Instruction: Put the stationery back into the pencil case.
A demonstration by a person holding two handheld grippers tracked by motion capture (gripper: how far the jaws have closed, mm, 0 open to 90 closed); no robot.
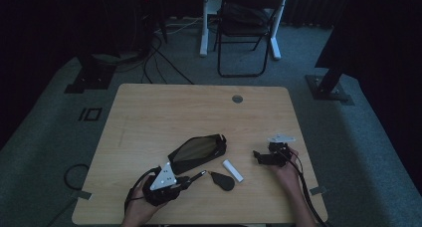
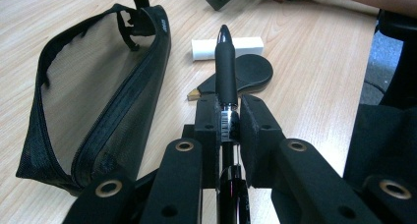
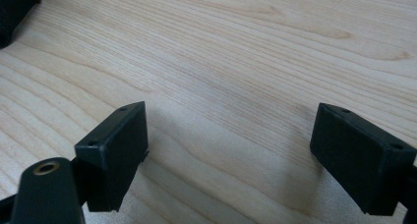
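My left gripper (image 2: pixel 227 111) is shut on a black pen (image 2: pixel 225 62), which sticks out forward between the pads. In the high view this gripper (image 1: pixel 185 181) is at the table's front left, with the pen (image 1: pixel 198 175) pointing right toward a black oval object (image 1: pixel 223 181). An open black mesh pouch (image 1: pixel 198 151) lies just behind it and shows on the left of the left gripper view as the pouch (image 2: pixel 98 96). A white eraser-like stick (image 1: pixel 233 170) lies right of the pouch. My right gripper (image 1: pixel 257 157) rests at the front right, and its jaws stand open over bare wood (image 3: pixel 231 155).
The wooden table (image 1: pixel 164 112) has a round cable hole (image 1: pixel 237 98) near its back edge. A folding chair (image 1: pixel 246 23) and cables stand on the floor behind. The table's right edge and a dark shape (image 2: pixel 388 111) lie to the right of the pen.
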